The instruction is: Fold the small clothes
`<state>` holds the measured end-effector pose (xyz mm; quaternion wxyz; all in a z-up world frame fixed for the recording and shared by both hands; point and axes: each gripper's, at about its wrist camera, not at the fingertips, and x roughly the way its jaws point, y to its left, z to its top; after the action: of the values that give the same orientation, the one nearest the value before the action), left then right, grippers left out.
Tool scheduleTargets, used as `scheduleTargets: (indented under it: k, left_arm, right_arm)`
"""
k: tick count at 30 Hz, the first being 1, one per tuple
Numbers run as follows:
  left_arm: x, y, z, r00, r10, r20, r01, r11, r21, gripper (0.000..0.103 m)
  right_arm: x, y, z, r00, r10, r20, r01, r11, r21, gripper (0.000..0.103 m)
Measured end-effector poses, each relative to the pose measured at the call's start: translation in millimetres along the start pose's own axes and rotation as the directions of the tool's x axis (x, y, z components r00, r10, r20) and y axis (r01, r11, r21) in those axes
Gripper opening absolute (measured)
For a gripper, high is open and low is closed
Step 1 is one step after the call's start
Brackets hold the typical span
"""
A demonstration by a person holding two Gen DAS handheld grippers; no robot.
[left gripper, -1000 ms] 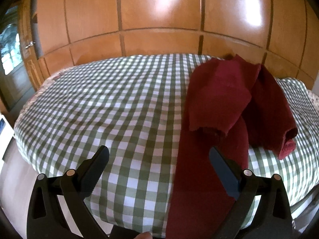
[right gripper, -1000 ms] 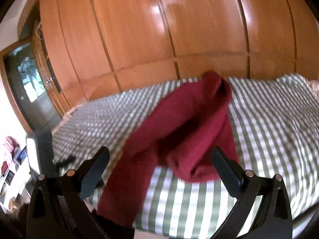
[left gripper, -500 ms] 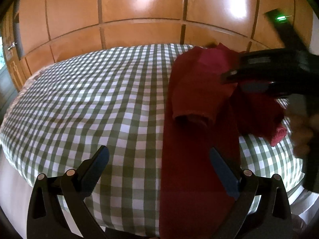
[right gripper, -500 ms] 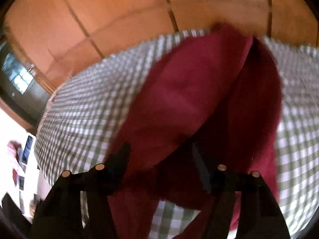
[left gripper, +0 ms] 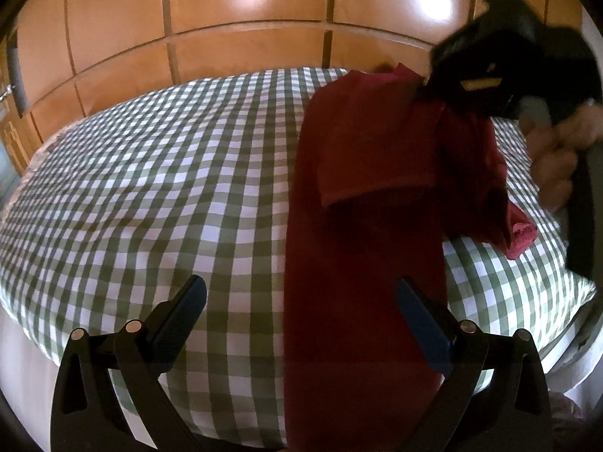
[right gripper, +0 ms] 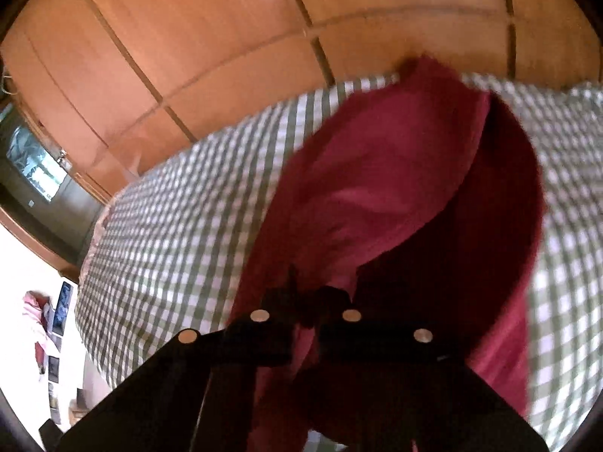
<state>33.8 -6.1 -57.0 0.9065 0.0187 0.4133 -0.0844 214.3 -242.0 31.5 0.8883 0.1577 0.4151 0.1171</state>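
A dark red garment [left gripper: 361, 196] lies partly folded on the green-and-white checked bed [left gripper: 150, 188], its lower end hanging over the near edge. My left gripper [left gripper: 299, 297] is open and empty, hovering above the near end of the garment. My right gripper [right gripper: 307, 301] is shut on a fold of the red garment [right gripper: 377, 173]. In the left wrist view it [left gripper: 426, 86] pinches the far right part of the garment and a sleeve [left gripper: 516, 233] hangs below.
A wooden panelled wardrobe [left gripper: 245, 11] stands right behind the bed. A dark doorway with a window [right gripper: 34, 169] is at the far left. The floor with some pink items [right gripper: 35, 309] lies left of the bed.
My right gripper moved forward over the garment and closed on a fold of it. My left gripper shifted slightly left and stayed open.
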Motion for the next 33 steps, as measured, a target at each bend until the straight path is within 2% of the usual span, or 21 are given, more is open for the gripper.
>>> scheduleTargets:
  k: [5,8,10,11,12,15,17,19,20,22,23,24,25,26,28,29,31,33]
  left_arm:
    - [6,-7,-1,1.000,-0.008,-0.025,0.009,0.999,0.033,0.099]
    - [12,-12,-2,0.999,-0.011,-0.048,0.014,0.999,0.049,0.096]
    - [17,-16,-3,0.997,-0.010,-0.072,0.015,0.998,0.066,0.081]
    - [21,-18,-4,0.996,-0.011,-0.089,0.018,0.997,0.074,0.077]
    - [24,-20,-5,0.994,-0.019,-0.107,0.028,0.996,0.080,0.071]
    - [28,-24,-7,0.992,-0.030,-0.123,0.043,0.994,0.098,0.060]
    - [30,-27,-7,0.991,-0.047,-0.125,0.061,0.992,0.111,0.043]
    - [30,-27,-4,0.992,-0.044,-0.121,0.059,0.991,0.122,0.013]
    - [31,-25,-2,0.991,-0.054,-0.123,0.068,0.991,0.117,0.009]
    - [32,-19,5,0.989,-0.076,-0.126,0.089,0.991,0.098,0.008]
    - [31,-14,9,0.990,-0.077,-0.119,0.087,0.993,0.084,0.008]
    - [30,-4,17,0.993,-0.068,-0.101,0.074,0.995,0.063,0.007]
    - [29,6,26,0.996,-0.045,-0.079,0.049,0.998,0.048,0.007]
    - [27,16,33,0.998,-0.021,-0.060,0.023,0.999,0.035,0.007]
    - [25,45,56,0.999,0.051,-0.011,-0.051,0.999,-0.011,0.007]
    - [23,61,70,0.995,0.097,0.014,-0.097,0.995,-0.039,0.007]
    - [21,99,101,0.980,0.190,0.059,-0.180,0.974,-0.136,0.007]
    - [19,131,128,0.958,0.275,0.078,-0.250,0.938,-0.238,0.008]
  right_arm:
    - [-48,-23,30,0.988,-0.064,0.139,0.071,0.997,-0.040,0.007]
    - [-70,-55,50,0.963,-0.169,0.209,0.178,0.984,-0.027,0.007]
    - [-79,-87,64,0.936,-0.262,0.234,0.267,0.964,0.011,0.007]
    - [-83,-99,68,0.925,-0.294,0.239,0.296,0.955,0.028,0.007]
    - [-85,-117,74,0.906,-0.345,0.245,0.344,0.938,0.050,0.007]
    - [-85,-168,87,0.853,-0.472,0.223,0.453,0.881,0.133,0.007]
    - [-83,-193,92,0.823,-0.529,0.205,0.502,0.848,0.173,0.007]
    - [-80,-219,96,0.800,-0.574,0.174,0.537,0.815,0.216,0.007]
    - [-77,-233,96,0.797,-0.583,0.157,0.542,0.805,0.241,0.007]
    - [-77,-251,95,0.812,-0.568,0.133,0.521,0.808,0.275,0.008]
    - [-78,-260,93,0.812,-0.570,0.126,0.517,0.802,0.299,0.009]
    - [-80,-262,90,0.813,-0.569,0.124,0.513,0.800,0.310,0.015]
    - [-84,-265,86,0.815,-0.566,0.126,0.507,0.801,0.318,0.025]
    - [-85,-267,85,0.816,-0.564,0.128,0.504,0.802,0.322,0.031]
    - [-93,-264,75,0.821,-0.553,0.142,0.490,0.810,0.323,0.063]
    - [-100,-260,67,0.820,-0.547,0.168,0.482,0.818,0.313,0.070]
    - [-108,-260,58,0.822,-0.540,0.179,0.480,0.827,0.293,0.074]
    - [-115,-254,42,0.846,-0.505,0.170,0.450,0.849,0.277,0.075]
